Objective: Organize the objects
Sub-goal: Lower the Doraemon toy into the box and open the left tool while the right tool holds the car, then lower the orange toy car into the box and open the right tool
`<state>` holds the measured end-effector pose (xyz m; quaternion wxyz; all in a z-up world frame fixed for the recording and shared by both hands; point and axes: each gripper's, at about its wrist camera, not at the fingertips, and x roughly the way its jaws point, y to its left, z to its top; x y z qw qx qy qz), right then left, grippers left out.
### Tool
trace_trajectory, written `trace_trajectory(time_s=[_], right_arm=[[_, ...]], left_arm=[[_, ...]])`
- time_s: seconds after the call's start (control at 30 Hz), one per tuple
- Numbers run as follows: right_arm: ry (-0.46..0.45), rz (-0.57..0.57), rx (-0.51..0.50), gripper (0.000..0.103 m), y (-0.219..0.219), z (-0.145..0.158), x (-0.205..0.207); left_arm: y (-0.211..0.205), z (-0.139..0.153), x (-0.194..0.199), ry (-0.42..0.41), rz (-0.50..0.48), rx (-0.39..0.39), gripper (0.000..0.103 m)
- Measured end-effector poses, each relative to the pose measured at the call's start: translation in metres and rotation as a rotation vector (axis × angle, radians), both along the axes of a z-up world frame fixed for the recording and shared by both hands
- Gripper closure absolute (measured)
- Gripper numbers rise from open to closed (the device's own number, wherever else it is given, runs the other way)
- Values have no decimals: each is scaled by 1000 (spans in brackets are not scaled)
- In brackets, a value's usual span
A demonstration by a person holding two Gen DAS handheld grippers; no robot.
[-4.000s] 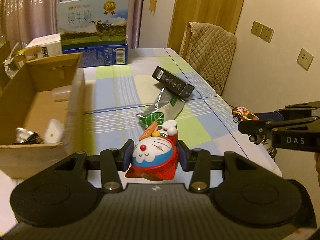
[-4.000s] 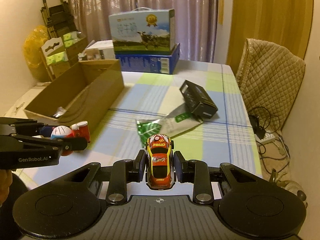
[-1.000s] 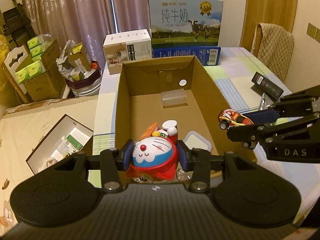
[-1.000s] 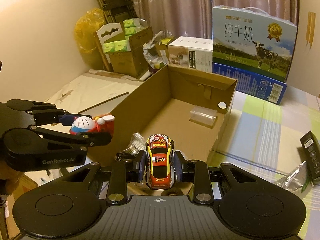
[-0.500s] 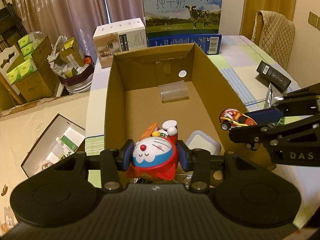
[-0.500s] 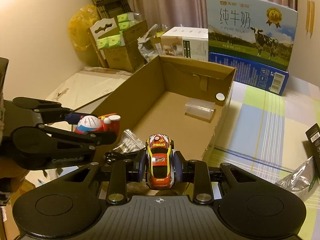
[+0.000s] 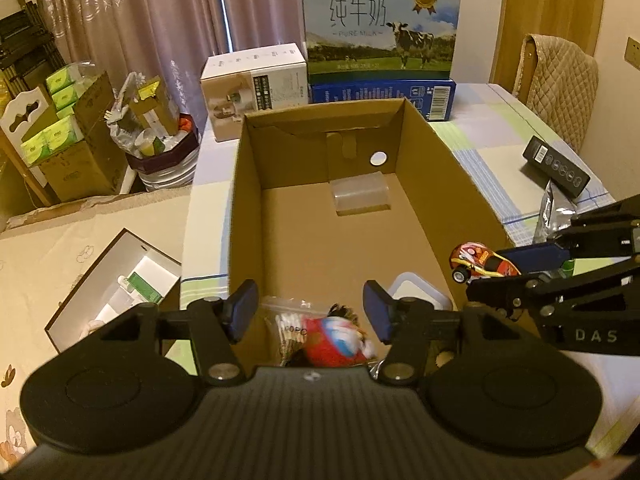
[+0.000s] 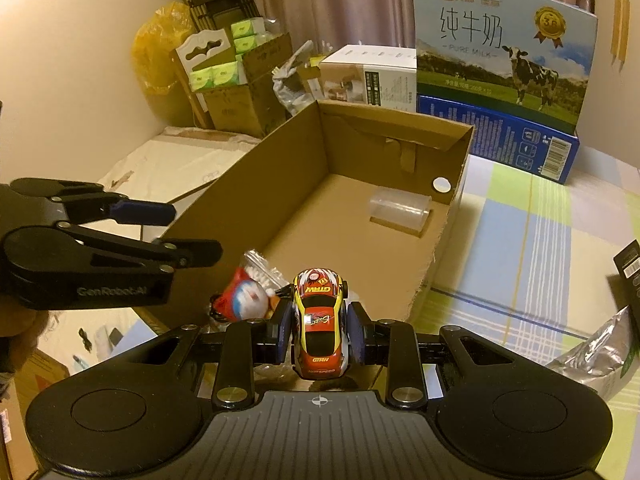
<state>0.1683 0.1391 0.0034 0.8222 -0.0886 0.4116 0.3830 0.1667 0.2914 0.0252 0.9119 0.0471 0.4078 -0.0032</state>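
Now toy (image 7: 336,340) below left tool (image 7: 310,312), tool opening

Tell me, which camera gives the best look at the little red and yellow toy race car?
The right wrist view: the red and yellow toy race car sits centred, seen from above, clamped in the right gripper. The left wrist view shows it small, side-on, at the right edge.

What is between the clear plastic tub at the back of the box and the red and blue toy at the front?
Just bare cardboard floor of the box. The left wrist view shows nothing between the clear tub and the toy.
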Motion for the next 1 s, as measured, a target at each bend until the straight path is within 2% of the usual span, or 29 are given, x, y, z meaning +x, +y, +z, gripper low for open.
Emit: trace_trajectory(time_s=[0.13, 0.53, 0.6, 0.67, 0.7, 1.0], right_arm=[[-22, 4, -24, 76, 5, -1, -4], [-34, 13, -13, 76, 16, -3, -10], [-62, 19, -12, 73, 18, -3, -12], [-98, 25, -10, 54, 18, -2, -15], [-102, 28, -6, 51, 18, -2, -16], [-103, 26, -20, 50, 16, -1, -18]], left_arm=[[3, 2, -5, -2, 5, -2, 50], [12, 5, -14, -12, 28, -17, 49], [14, 5, -15, -14, 34, -20, 49], [16, 5, -16, -18, 41, -25, 49], [16, 5, -17, -21, 43, -25, 49], [19, 5, -23, -25, 57, -42, 49]])
